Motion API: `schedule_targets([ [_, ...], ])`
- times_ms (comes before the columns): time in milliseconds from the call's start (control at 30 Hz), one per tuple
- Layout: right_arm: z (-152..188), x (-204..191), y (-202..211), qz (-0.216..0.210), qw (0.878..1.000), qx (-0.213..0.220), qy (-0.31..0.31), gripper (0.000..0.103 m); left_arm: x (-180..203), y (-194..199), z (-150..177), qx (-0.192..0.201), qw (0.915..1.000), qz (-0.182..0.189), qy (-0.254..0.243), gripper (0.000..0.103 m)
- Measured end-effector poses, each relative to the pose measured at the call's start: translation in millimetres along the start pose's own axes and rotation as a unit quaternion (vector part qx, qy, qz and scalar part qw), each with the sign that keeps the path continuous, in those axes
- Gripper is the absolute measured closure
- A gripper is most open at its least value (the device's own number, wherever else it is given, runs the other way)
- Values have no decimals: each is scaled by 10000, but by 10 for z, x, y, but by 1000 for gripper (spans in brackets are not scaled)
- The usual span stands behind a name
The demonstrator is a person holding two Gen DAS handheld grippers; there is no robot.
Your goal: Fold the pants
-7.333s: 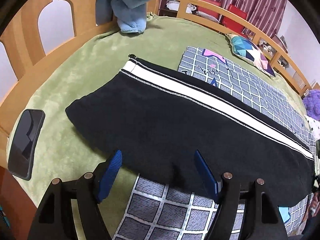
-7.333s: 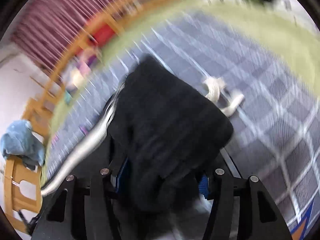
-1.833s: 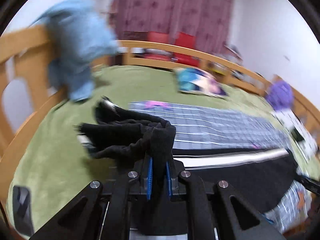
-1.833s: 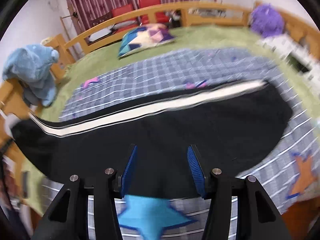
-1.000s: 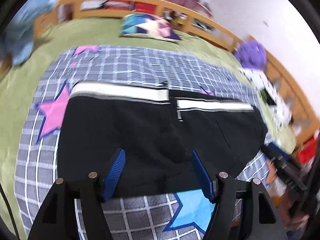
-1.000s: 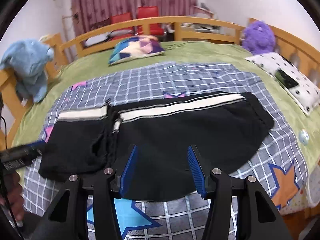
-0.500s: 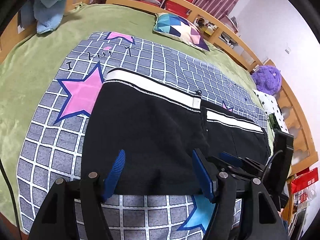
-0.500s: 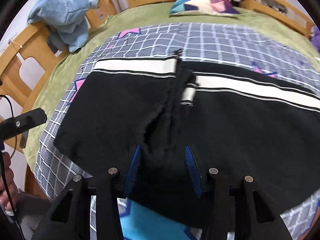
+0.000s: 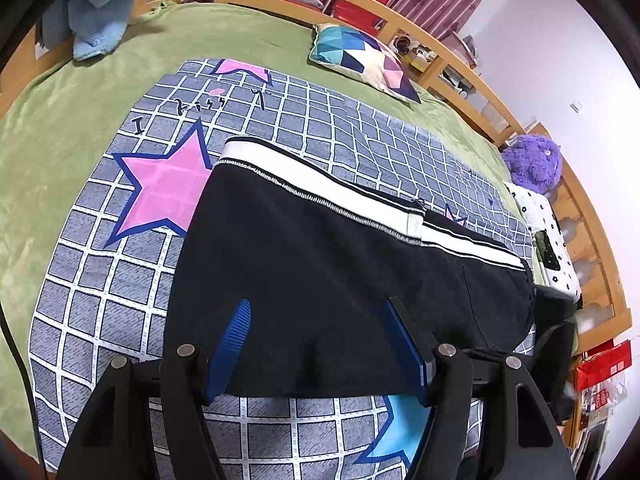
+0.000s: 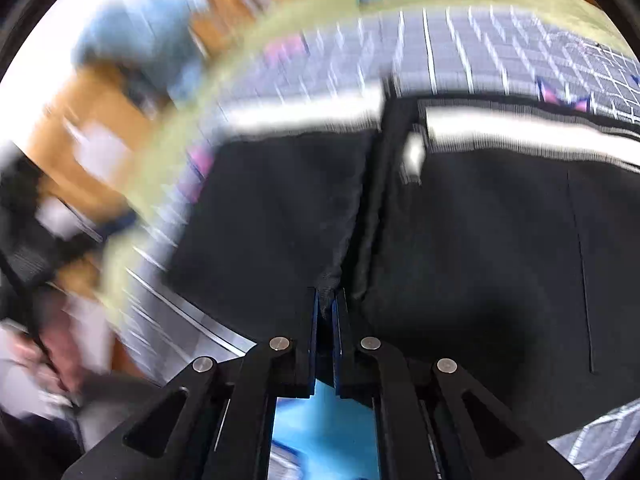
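Note:
The black pants (image 9: 328,264) with a white side stripe lie folded over on the grey checked blanket (image 9: 100,280); the leg end overlaps the upper part. My left gripper (image 9: 316,328) is open, its blue pads above the pants' near edge, holding nothing. In the blurred right wrist view my right gripper (image 10: 328,312) is shut on a pinch of the black pants (image 10: 272,216) at the near end of the overlapping leg edge.
A green bedspread (image 9: 48,112) covers the bed inside a wooden rail (image 9: 472,80). A patterned cushion (image 9: 364,60), a blue plush (image 9: 100,4), a purple plush (image 9: 532,164) and a white dotted pillow (image 9: 552,240) lie around the edges.
My right gripper has closed on the pants' overlapping leg edge and is moving fast, blurring its view. My left gripper stayed open and drew slightly closer over the pants.

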State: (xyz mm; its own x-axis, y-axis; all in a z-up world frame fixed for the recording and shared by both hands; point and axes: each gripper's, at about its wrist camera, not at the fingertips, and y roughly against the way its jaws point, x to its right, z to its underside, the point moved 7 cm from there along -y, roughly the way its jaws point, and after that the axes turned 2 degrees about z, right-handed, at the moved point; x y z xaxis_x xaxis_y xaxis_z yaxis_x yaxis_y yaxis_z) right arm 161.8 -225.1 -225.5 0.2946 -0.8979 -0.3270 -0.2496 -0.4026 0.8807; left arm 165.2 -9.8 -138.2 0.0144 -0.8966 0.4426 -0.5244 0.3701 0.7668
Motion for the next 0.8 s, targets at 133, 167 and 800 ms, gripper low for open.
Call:
schedule_targets([
  [133,-11,-27,-19,-49,9999,-3,154,90,-58,22,-23,144,9998,-94,120,37],
  [167,-56,-11,64,-157,9998,120,87,88,-81,10,-29,149,9997,-106,176,37],
  [800,-961,277,-43,256,9944,1009,-170,90,-239,-53,-99,156,9988,-290,357,37],
])
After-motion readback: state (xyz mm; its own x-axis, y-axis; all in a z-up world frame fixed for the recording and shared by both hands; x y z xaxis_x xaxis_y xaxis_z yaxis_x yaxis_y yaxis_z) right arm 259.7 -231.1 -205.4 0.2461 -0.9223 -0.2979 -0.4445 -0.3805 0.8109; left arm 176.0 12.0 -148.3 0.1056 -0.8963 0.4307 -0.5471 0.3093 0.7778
